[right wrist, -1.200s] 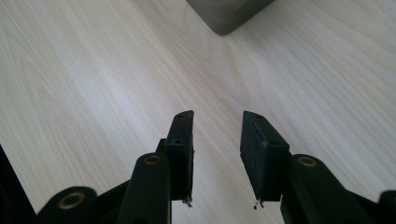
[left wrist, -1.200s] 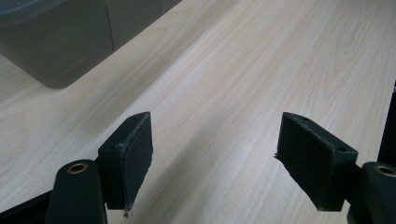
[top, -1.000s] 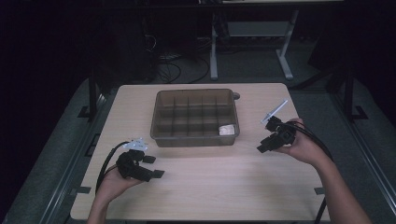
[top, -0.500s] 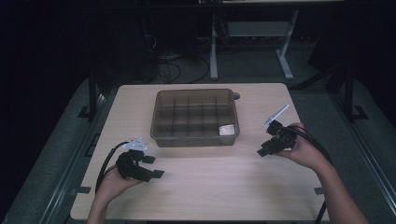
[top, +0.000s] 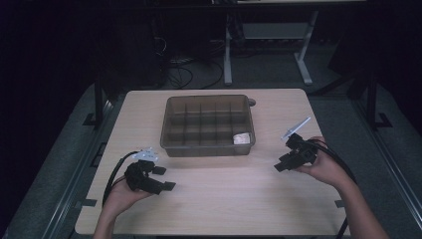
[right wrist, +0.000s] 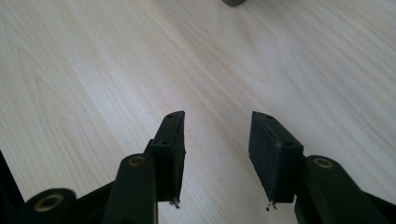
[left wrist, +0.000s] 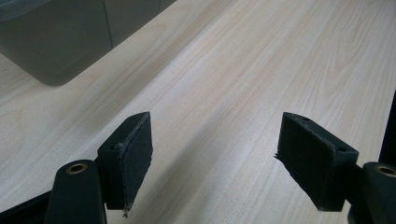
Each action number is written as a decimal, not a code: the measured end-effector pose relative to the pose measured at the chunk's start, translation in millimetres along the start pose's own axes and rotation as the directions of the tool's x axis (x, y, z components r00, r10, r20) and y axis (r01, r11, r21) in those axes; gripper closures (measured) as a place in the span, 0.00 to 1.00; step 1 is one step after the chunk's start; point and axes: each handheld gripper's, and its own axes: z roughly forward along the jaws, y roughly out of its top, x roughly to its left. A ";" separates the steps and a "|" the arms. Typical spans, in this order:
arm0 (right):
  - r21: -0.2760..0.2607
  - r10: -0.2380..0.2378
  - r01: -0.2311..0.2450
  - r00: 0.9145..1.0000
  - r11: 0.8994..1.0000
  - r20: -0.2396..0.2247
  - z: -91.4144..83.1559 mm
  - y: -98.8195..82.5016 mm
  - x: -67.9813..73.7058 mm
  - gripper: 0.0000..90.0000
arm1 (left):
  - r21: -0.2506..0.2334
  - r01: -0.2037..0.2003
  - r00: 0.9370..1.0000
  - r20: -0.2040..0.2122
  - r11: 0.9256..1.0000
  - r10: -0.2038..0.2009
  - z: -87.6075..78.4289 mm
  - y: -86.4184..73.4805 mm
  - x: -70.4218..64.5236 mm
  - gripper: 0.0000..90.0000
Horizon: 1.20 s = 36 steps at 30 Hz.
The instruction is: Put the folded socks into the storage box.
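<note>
A grey-brown tray (top: 169, 134) with several compartments stands in the middle of the wooden table. A small white piece (top: 242, 138) lies in its front right compartment. My left gripper (top: 165, 178) rests near the front left of the table, open, and the left gripper view shows its jaws (left wrist: 215, 135) wide apart over bare wood, with the tray's corner (left wrist: 56, 37) beyond. My right gripper (top: 282, 162) is held to the right of the tray. Its jaws (right wrist: 217, 126) have just been opening, with nothing between them.
The table (top: 224, 209) has bare wood in front of the tray and on both sides. A small dark knob (top: 252, 102) lies at the tray's far right corner. Dark floor, cables and metal desk legs (top: 228, 55) lie beyond the far edge.
The right hand has shifted slightly toward the near edge. The left hand has kept still.
</note>
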 end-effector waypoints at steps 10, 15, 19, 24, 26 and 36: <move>-0.018 0.008 -0.008 1.000 1.000 -0.013 9.4 -10.6 1.7 0.60 | 0.007 -0.001 1.000 0.001 1.000 0.001 1.4 -0.2 -0.6 0.29; -0.028 0.012 -0.013 1.000 1.000 -0.014 12.5 -16.0 2.9 0.59 | 0.011 -0.006 1.000 0.002 1.000 0.006 4.0 0.1 -1.6 0.29; -0.045 0.020 -0.020 1.000 0.999 -0.017 12.5 -20.6 3.5 0.58 | 0.017 -0.003 1.000 0.004 1.000 0.003 6.1 -0.1 -2.0 0.29; -0.062 0.021 -0.022 1.000 0.998 -0.015 12.2 -25.6 5.2 0.57 | 0.015 -0.004 1.000 0.004 1.000 0.004 7.5 -0.5 -2.4 0.29; -0.070 0.024 -0.025 1.000 0.997 -0.016 12.5 -27.4 6.0 0.57 | 0.020 -0.006 1.000 0.003 1.000 0.006 7.8 -0.5 -2.4 0.29; -0.090 0.020 -0.022 0.999 0.996 -0.028 18.1 -38.4 11.5 0.57 | 0.040 -0.016 1.000 0.002 0.999 0.016 11.1 0.4 -5.1 0.29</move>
